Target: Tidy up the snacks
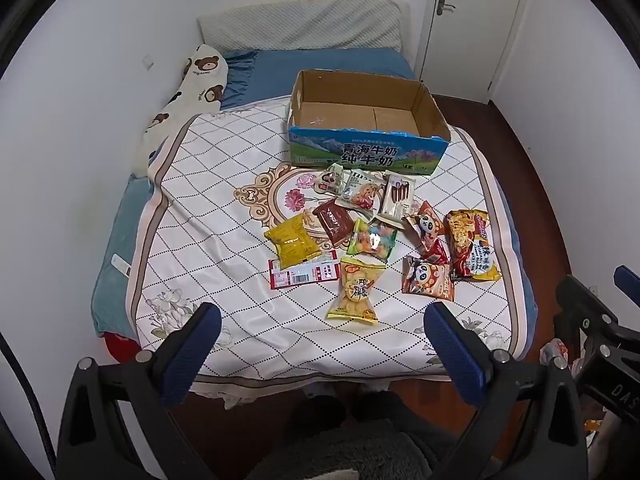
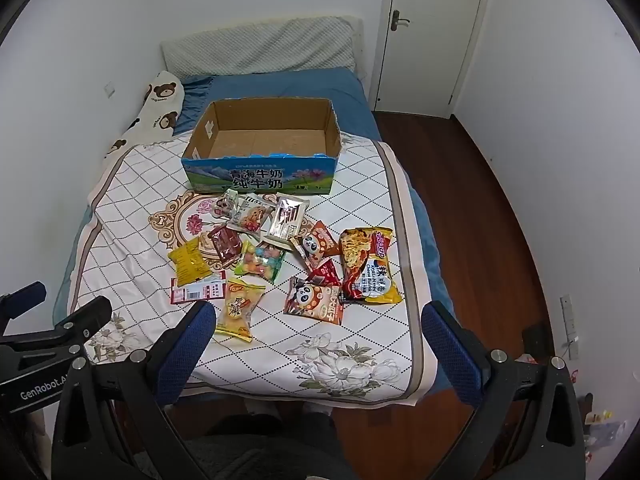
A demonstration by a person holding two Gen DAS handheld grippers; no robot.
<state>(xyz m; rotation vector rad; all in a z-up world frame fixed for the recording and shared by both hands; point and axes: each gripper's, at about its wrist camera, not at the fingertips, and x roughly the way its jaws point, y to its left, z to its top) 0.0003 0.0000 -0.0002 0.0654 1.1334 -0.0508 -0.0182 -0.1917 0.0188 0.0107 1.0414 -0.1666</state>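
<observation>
Several snack packets lie scattered on a quilted bedspread [image 1: 224, 184] [image 2: 132, 208]. Among them are a yellow packet [image 1: 294, 242] [image 2: 188, 265], a noodle bag [image 1: 472, 245] [image 2: 370, 266] and a panda packet [image 1: 429, 282] [image 2: 314, 300]. Behind them stands an empty cardboard box with a blue front [image 1: 366, 156] [image 2: 260, 176]. My left gripper [image 1: 324, 318] hangs open above the bed's near edge, nothing between its blue pads. My right gripper [image 2: 318, 316] is open too, just short of the packets, and it also shows at the right edge of the left wrist view [image 1: 600, 312].
A bear-print pillow [image 1: 200, 80] [image 2: 160, 96] and a grey headboard cushion [image 1: 300, 24] lie at the bed's far end against the wall. Wooden floor [image 2: 460, 184] and a white door [image 2: 432, 28] are on the right. A person's dark-clad legs [image 1: 340, 440] are below the grippers.
</observation>
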